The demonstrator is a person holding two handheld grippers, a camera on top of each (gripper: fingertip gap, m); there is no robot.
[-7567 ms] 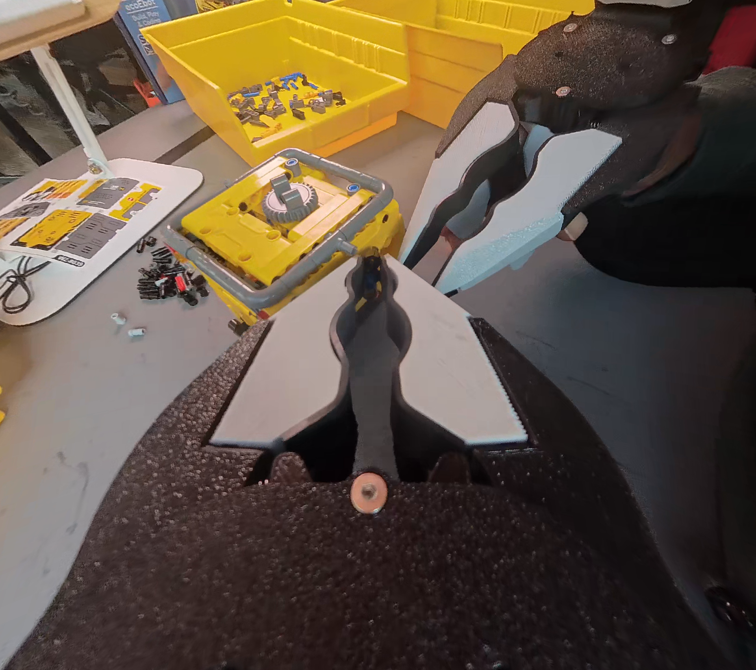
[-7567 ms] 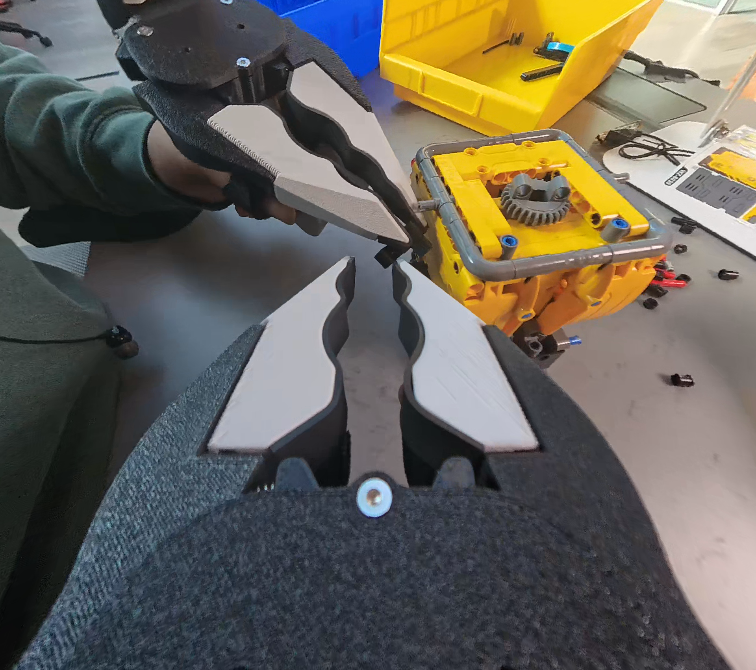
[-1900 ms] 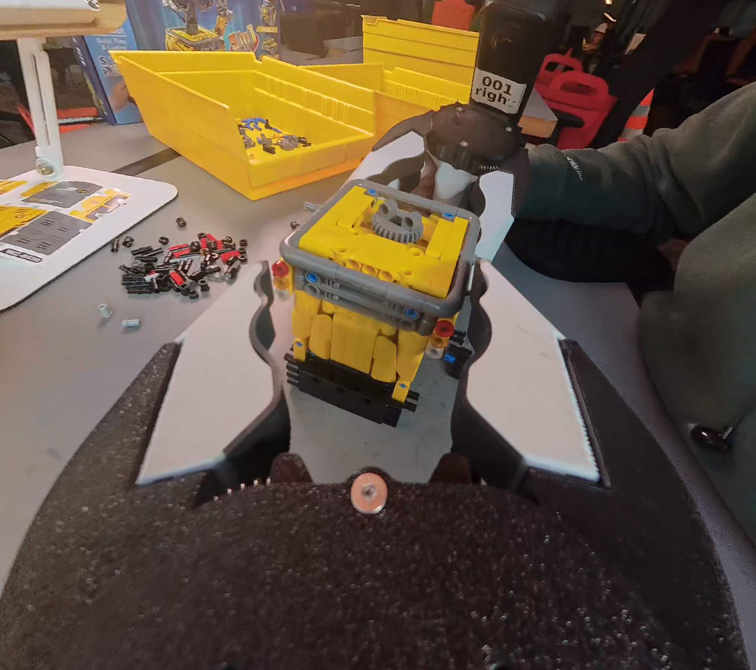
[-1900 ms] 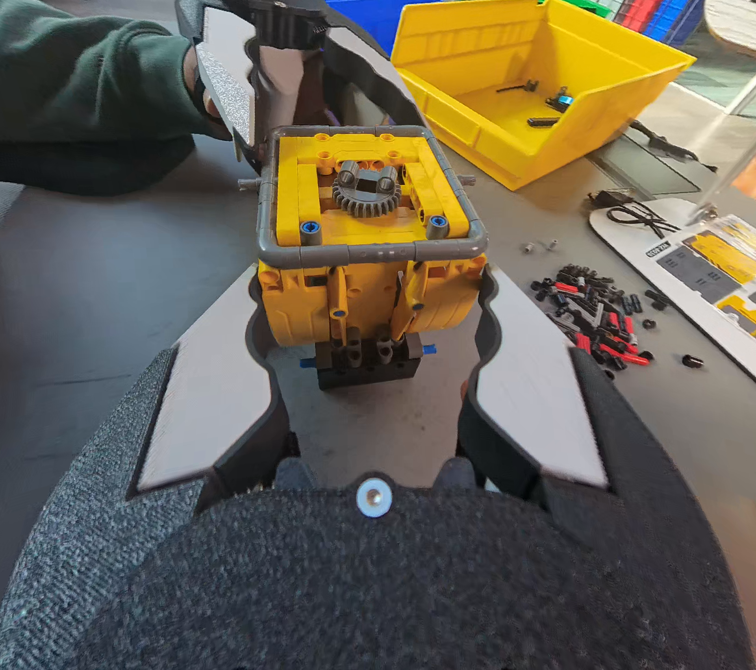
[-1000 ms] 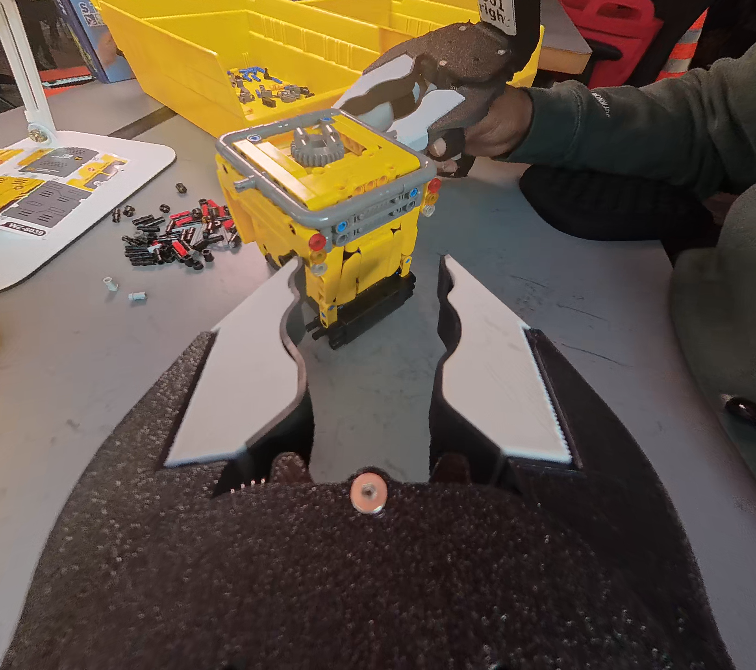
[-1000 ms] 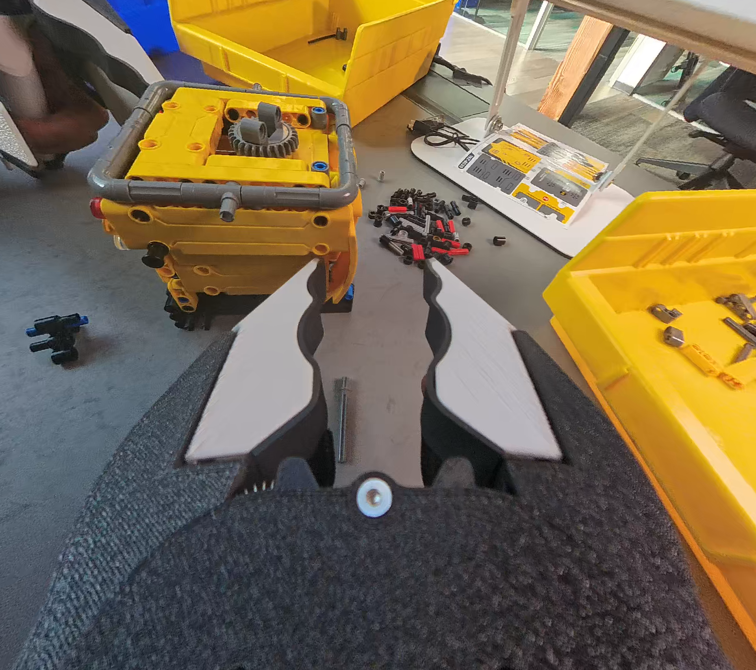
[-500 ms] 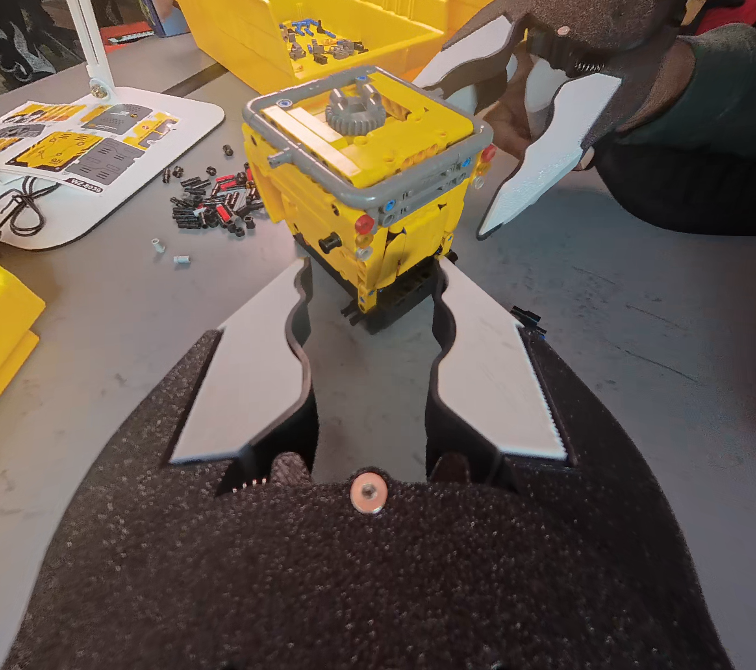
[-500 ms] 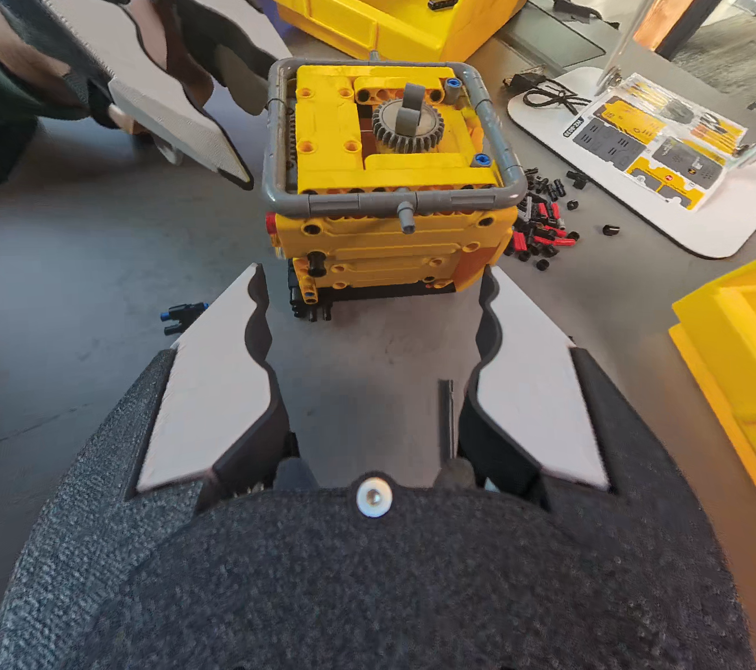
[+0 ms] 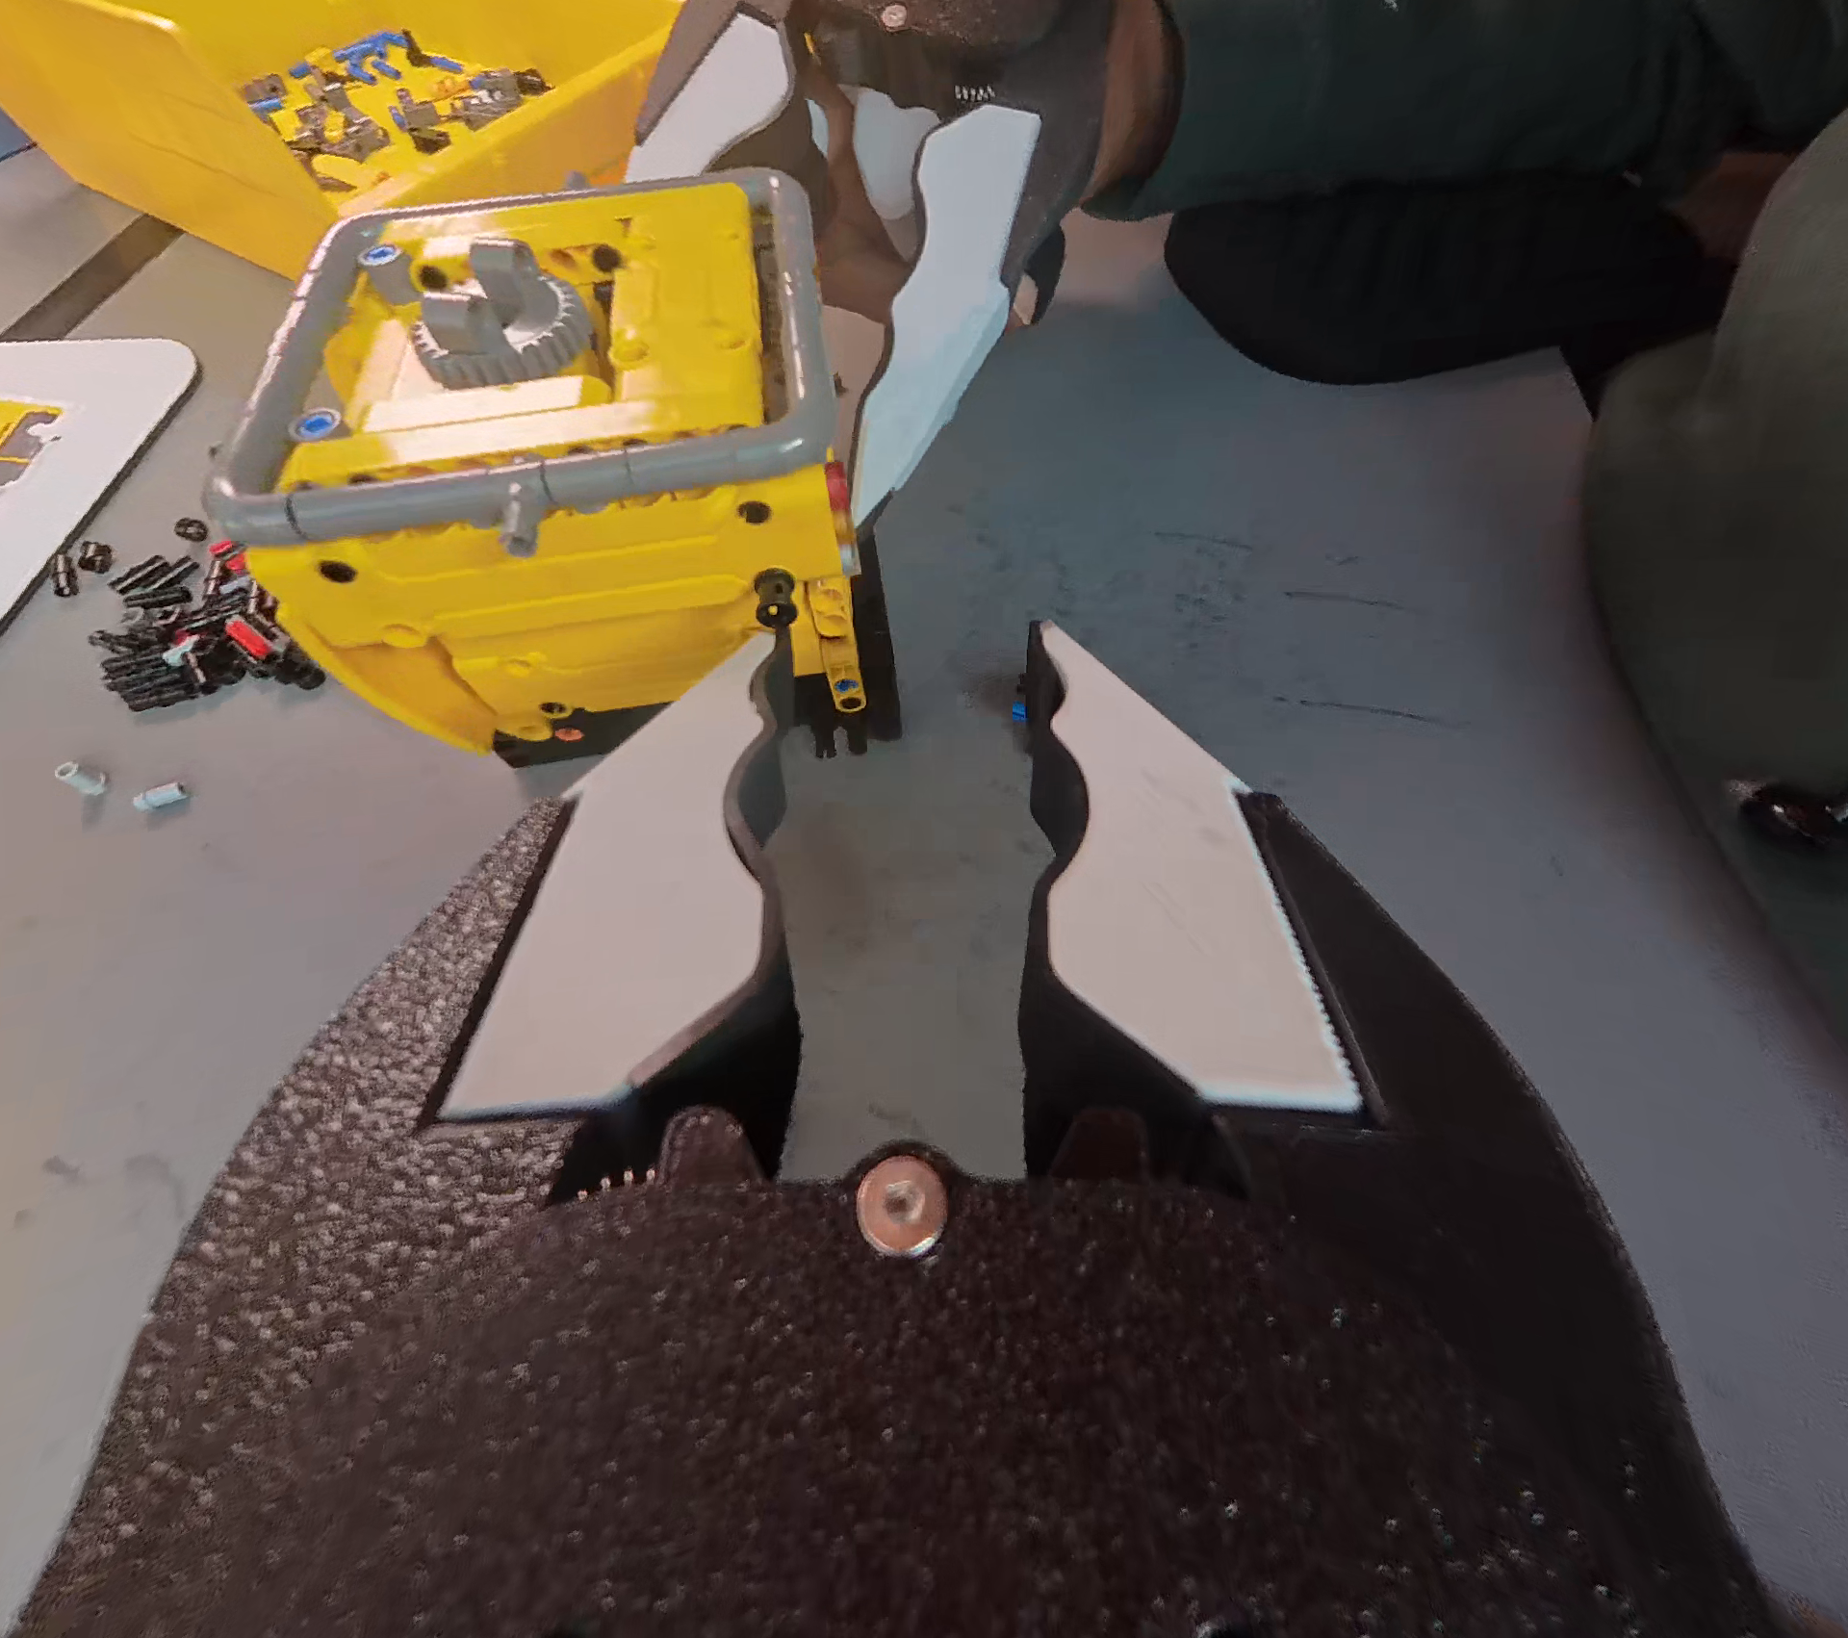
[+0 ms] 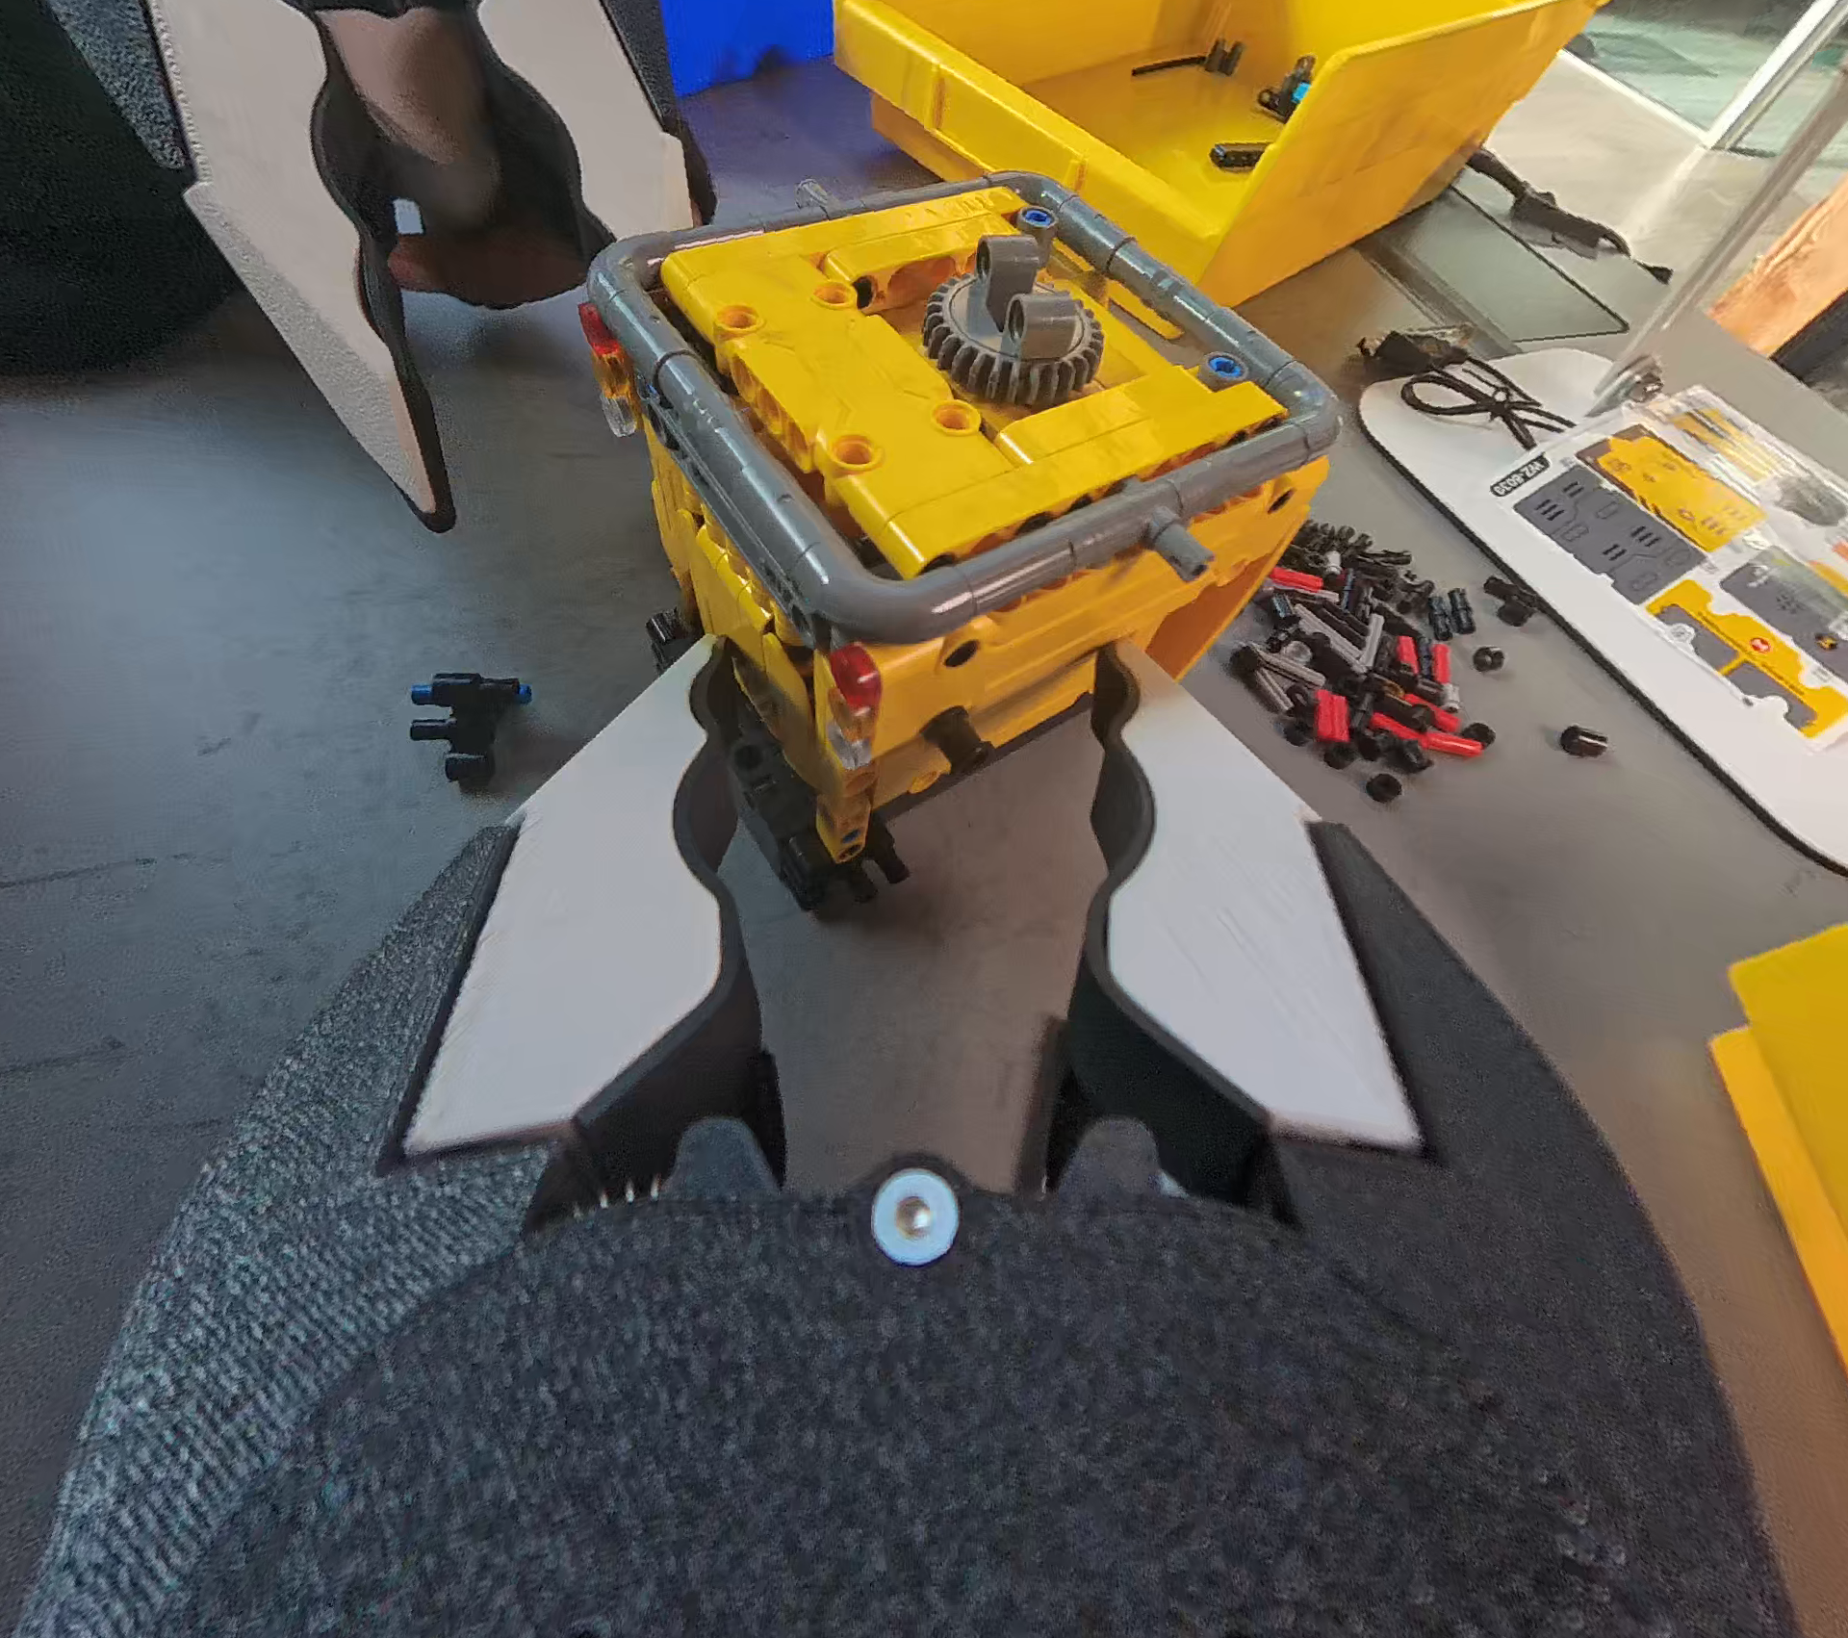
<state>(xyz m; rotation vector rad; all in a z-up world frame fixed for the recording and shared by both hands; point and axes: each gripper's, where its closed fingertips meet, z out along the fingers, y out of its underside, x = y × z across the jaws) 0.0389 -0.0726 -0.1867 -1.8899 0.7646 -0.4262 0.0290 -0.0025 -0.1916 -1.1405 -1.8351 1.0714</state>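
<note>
Right gripper (image 10: 905,660) spread around yellow brick model (image 10: 960,480) corner (left gripper (image 9: 900,640) beside, agape)

A boxy yellow brick-built model with a grey tube frame (image 10: 960,490) stands mid-table, blocking the centre. Bare grey tabletop (image 10: 200,590) lies open to its left, save a small black-and-blue connector piece (image 10: 465,715). To its right, a heap of black and red pins (image 10: 1370,670) crowds the surface. A yellow plastic bin (image 10: 1200,20) walls the far side.
</note>
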